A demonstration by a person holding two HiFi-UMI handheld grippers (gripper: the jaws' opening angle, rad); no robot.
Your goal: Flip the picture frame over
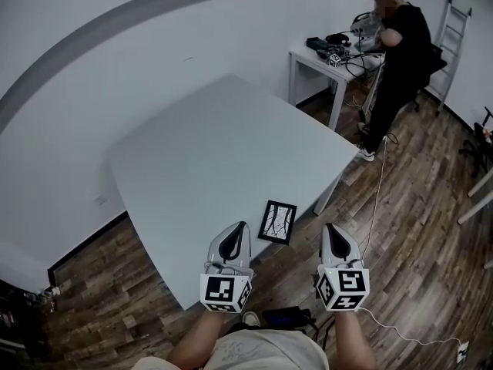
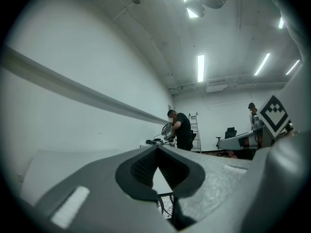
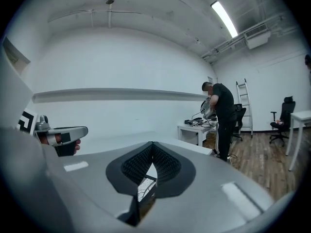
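Hovering nearest the body, the left tongs (image 1: 237, 233) and right tongs (image 1: 333, 236) are both closed on nothing; each gripper view shows the jaw tips pressed together with only air past them. The picture frame (image 1: 277, 222) lies flat, picture side up, just ahead of the tongs and between them, and neither touches it. Both gripper views catch it low through the gap under the jaws. It sits right by the near edge of the desk (image 1: 208, 153); I can't tell if a corner overhangs. Its long axis runs roughly away from the person, with the far end leaning a little right, so one long edge faces each pair of tongs. The left tongs look slightly nearer in the head view, while the right tongs show against the floor (image 1: 416, 230), off the desk edge. The flip has not started. The likely next step is to open one pair and come in at a long edge, though this close to the desk edge a nudge could push the frame off. The desk is pale, smooth and matte. The floor is dark wood planks with a cable (image 1: 377, 199) trailing across. Farther back a second desk (image 1: 320, 56) carries gear and a person (image 1: 400, 60) stands at it. A ladder (image 1: 453, 29) leans by the white wall (image 1: 115, 29), which has a grey band.
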